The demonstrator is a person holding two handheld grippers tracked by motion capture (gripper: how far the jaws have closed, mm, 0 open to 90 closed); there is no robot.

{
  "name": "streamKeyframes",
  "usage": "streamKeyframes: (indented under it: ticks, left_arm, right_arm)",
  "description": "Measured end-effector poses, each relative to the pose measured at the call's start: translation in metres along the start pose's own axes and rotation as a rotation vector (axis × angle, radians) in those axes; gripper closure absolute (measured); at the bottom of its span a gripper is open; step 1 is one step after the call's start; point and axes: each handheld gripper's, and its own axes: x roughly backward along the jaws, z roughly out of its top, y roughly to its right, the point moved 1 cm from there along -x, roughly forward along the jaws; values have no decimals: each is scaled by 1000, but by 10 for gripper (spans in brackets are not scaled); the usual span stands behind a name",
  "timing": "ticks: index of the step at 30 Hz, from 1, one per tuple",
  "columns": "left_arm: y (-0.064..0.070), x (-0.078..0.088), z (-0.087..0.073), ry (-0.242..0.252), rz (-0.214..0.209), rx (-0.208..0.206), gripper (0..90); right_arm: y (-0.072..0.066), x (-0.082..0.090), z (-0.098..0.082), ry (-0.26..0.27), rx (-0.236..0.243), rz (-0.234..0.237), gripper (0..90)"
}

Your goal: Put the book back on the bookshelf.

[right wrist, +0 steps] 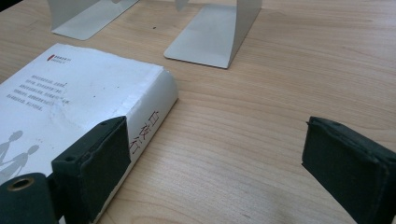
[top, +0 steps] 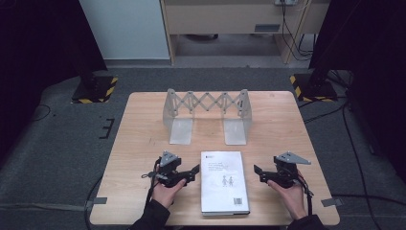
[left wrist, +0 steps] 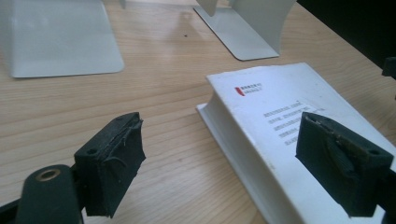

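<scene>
Right, from the left: my left gripper (top: 189, 173) sits low over the table (top: 139, 143), jaws apart with nothing between them, aimed at the book's (top: 224, 182) page edge. In the left gripper view one pad (left wrist: 112, 163) hangs over bare wood while the other floats over the cover, not pressing on it.

Middle now: the book lies flat, cover up, at the near edge between my two grippers, with the bookend rack (top: 206, 115) standing well behind it. I reckon it's a thick paperback, fairly heavy, stiff along the spine but floppy at the open pages, and that glossy cover looks slippery. Best hold, I'd say, is across the thickness at each long side, spine on one, page block on the other.

Over to the right: my right gripper (top: 261, 173) waits just beside the spine (right wrist: 149, 126), jaws wide, empty, one pad close to that edge.
</scene>
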Motion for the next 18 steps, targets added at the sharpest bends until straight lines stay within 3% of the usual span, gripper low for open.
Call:
streamKeyframes:
  ticks: [8, 18]
  left_arm:
    - [13, -16, -4, -23, -10, -25, 155]
    - [20, -28, -13, -22, -50, -13, 304]
  right_arm:
    - [-5, -3, -1, 5, 3, 47, 104]
    - [-14, -9, -3, -4, 15, 99, 135]
